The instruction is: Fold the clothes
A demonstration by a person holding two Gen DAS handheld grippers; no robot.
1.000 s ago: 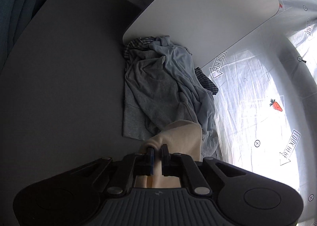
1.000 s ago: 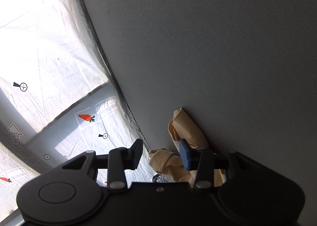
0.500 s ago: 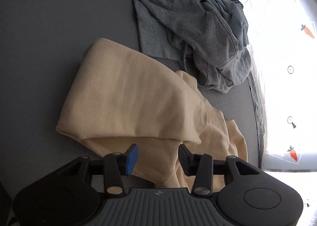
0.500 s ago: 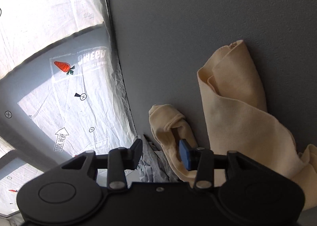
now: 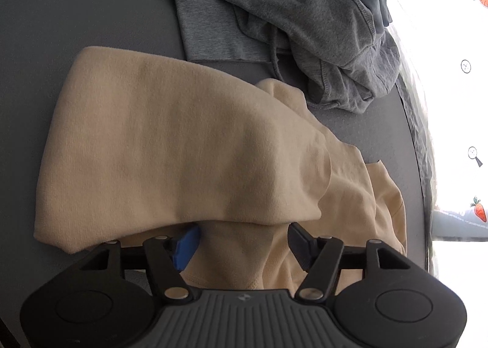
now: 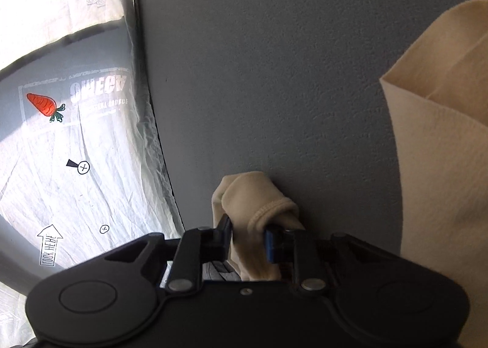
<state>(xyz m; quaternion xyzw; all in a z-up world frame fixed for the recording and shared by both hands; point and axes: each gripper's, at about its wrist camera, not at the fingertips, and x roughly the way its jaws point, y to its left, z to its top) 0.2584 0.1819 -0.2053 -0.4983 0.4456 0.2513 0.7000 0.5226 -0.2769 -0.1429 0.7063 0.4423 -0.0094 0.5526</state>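
On the grey table [image 5: 91, 12], right gripper [image 6: 248, 233] jaws closing on beige garment [image 5: 170, 147] cuff

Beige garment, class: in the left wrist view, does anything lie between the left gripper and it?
Nothing visible does. The left gripper, jaws opening, sits directly over the beige garment; the grey clothes pile lies beyond it on the table.

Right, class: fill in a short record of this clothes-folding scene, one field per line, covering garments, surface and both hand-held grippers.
surface: grey table
garment in work: beige garment, lying partly folded
other clothes: grey clothes pile, beyond the beige one
left hand-held gripper: jaws opening, beige fabric lying between them
right hand-held gripper: jaws closing on a beige cuff
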